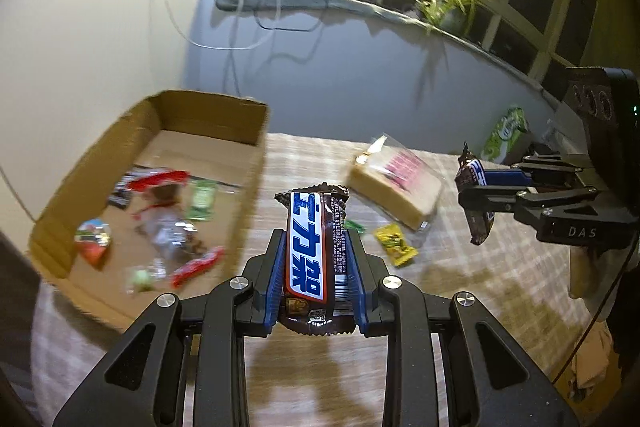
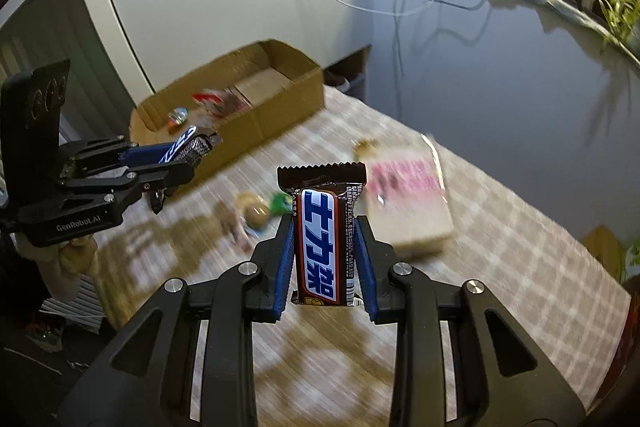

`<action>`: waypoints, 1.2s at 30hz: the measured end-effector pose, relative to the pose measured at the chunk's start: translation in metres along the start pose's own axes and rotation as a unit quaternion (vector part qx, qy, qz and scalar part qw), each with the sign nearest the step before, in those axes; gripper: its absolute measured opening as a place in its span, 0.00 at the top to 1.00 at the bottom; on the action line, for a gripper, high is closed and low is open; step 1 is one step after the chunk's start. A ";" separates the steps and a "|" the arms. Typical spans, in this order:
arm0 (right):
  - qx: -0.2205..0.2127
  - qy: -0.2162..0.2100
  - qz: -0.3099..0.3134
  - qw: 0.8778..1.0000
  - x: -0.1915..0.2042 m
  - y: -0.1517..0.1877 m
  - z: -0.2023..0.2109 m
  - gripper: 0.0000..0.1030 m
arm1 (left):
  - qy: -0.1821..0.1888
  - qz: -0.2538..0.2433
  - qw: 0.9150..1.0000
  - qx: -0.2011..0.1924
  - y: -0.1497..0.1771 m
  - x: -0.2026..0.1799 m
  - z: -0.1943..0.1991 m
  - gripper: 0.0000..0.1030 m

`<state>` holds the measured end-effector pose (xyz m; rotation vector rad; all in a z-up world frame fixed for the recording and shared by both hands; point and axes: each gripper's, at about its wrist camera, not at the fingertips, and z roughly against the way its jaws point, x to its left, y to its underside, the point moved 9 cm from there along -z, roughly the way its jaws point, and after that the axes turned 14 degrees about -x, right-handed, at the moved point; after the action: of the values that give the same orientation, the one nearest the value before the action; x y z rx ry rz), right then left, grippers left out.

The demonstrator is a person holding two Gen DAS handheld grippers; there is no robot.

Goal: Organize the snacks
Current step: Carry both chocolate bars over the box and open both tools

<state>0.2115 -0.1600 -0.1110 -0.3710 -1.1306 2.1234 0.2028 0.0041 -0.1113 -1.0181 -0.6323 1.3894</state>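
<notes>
My left gripper is shut on a brown Snickers bar and holds it above the checked tablecloth, just right of the open cardboard box. It also shows in the right wrist view, near the box. My right gripper is shut on a second Snickers bar, upright, above the table's middle. It shows at the right in the left wrist view. Several wrapped snacks lie in the box.
On the cloth lie a wrapped slab of cake or bread, a yellow candy, a small green sweet and a round brown snack. A green bag stands at the back right. A wall and window sill lie behind.
</notes>
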 end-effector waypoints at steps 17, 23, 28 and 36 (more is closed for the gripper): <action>-0.018 -0.037 0.028 0.999 0.069 -0.066 -0.071 0.71 | -0.055 0.024 0.998 -0.023 -0.012 0.073 0.022 0.74; -0.013 -0.041 0.033 0.999 0.078 -0.082 -0.098 0.71 | -0.061 0.026 0.998 -0.022 -0.014 0.086 0.016 0.74; -0.005 -0.045 0.033 0.998 0.085 -0.090 -0.124 0.71 | -0.065 0.026 0.997 -0.017 -0.012 0.093 0.010 0.74; 0.013 -0.052 0.028 0.998 0.093 -0.090 -0.157 0.71 | -0.068 0.027 0.997 -0.011 -0.011 0.101 0.003 0.74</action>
<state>0.2684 0.0353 -0.1223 -0.2852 -1.1621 2.2277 0.2184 0.1039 -0.1208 -0.9691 -0.7256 1.5125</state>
